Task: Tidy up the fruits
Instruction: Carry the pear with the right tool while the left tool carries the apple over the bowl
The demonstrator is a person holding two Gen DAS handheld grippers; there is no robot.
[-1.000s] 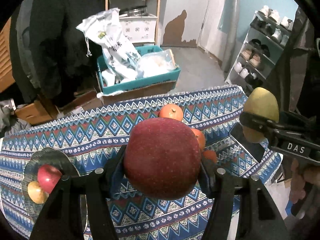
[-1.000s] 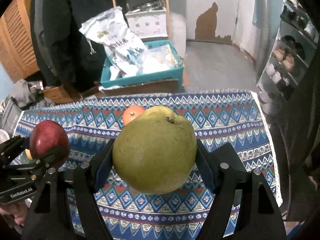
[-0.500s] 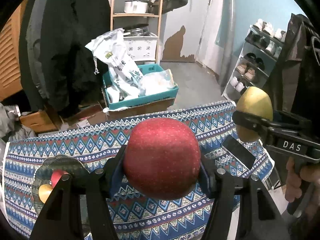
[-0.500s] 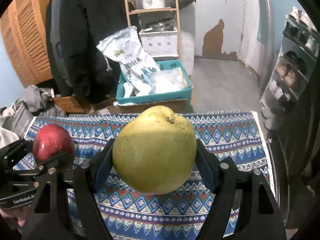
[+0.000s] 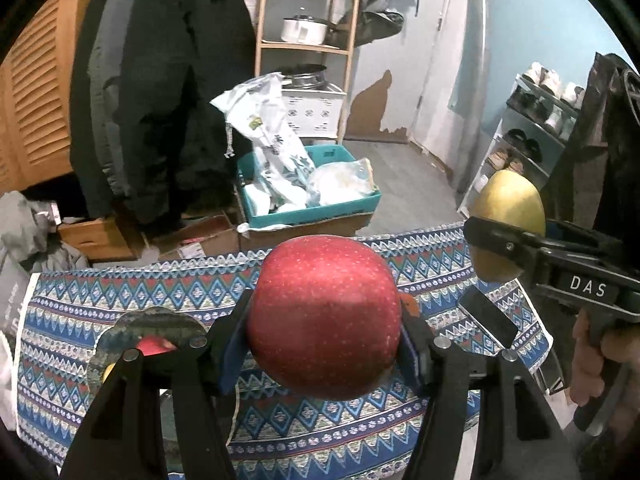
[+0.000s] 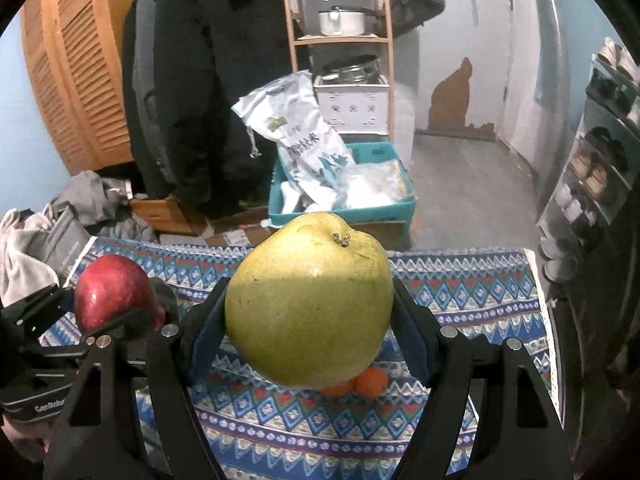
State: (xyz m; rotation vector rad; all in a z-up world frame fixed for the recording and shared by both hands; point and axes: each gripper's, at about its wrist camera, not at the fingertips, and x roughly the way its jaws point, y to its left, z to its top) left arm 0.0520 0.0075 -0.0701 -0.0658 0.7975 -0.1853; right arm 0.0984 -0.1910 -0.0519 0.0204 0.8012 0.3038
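The left gripper (image 5: pixel 324 340) has its jaws clamped on one red apple (image 5: pixel 323 316), held clear above the surface (image 5: pixel 80 304), which is covered by a patterned cloth. The apple is near round, slightly wider than tall; which way its stem end points cannot be told.

The right gripper (image 6: pixel 310 320) has its jaws clamped on one yellow-green pear (image 6: pixel 308 300), also clear above the surface. The pear's stem end faces up and away from the camera, with its long axis roughly upright and its broad body between the pads. In the left wrist view the pear sits off the surface's right edge, and a hand (image 5: pixel 592 356) grips the right gripper's handle.

Near the surface's left edge lies a dark round plate (image 5: pixel 160 320). It holds one red fruit (image 5: pixel 154 346) and a sliver of something yellow, both mostly hidden behind the left gripper; no fuller count is possible.

Two oranges (image 6: pixel 370 382) lie touching on the surface, mostly hidden below the pear. One dark flat phone (image 5: pixel 486 316) lies near the right edge.

On the floor beyond the far edge stands one teal crate (image 6: pixel 340 210) holding white bags.
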